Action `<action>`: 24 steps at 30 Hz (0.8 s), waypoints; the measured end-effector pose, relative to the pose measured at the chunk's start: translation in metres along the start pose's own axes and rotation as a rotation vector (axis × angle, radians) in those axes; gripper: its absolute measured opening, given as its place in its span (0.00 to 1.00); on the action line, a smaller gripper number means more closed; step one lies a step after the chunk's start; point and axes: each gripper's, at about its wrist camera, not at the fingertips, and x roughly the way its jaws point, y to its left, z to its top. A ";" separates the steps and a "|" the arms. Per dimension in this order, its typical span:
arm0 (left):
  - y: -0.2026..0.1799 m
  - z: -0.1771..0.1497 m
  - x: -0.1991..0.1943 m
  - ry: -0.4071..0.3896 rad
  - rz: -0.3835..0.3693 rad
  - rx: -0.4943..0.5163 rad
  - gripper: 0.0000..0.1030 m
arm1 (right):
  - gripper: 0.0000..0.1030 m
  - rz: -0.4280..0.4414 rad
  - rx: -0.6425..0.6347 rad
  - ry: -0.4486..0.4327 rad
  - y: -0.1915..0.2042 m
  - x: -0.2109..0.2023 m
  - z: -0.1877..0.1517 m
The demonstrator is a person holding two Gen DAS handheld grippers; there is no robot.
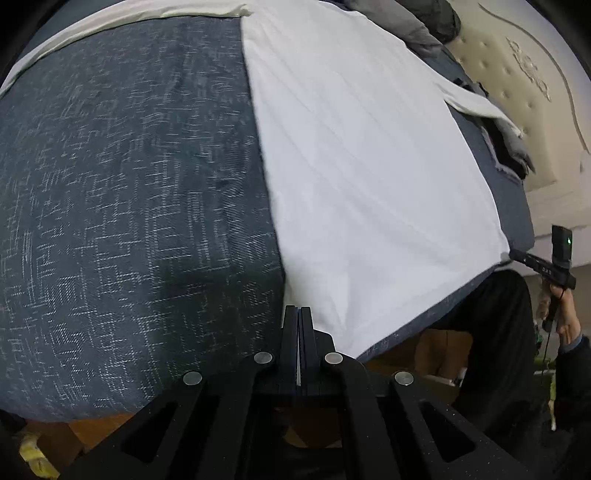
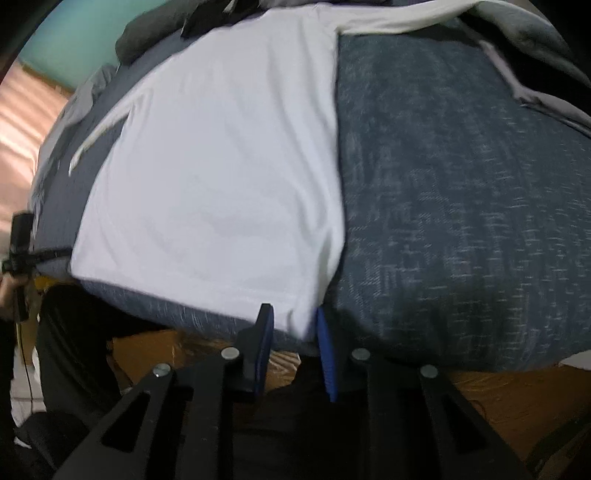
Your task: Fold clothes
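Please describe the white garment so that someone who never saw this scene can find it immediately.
Look at the bed, covered by a dark blue blanket with pale woven flecks. The white shirt lies spread flat on it, its hem at the near edge of the bed. It is the only plain bright white cloth; the grey clothes beyond it are crumpled and darker.

The white garment is presenting as thin, smooth, matt knit cloth with faint creases. The bed cover beneath it is showing as coarse dark blue woven cloth, flecked with pale threads, matt throughout. The left tongs are appearing as matt black plastic with dull metal pins. The right tongs are showing blue ridged pads. The headboard is looking padded, tufted, faintly glossy.
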 end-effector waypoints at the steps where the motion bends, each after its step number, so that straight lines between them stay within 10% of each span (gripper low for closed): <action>1: 0.000 0.000 0.000 0.000 0.002 0.001 0.00 | 0.23 -0.002 0.006 -0.006 -0.002 -0.004 -0.001; 24: -0.029 0.005 0.030 0.056 -0.044 0.044 0.26 | 0.23 0.056 0.071 -0.006 -0.010 -0.001 -0.006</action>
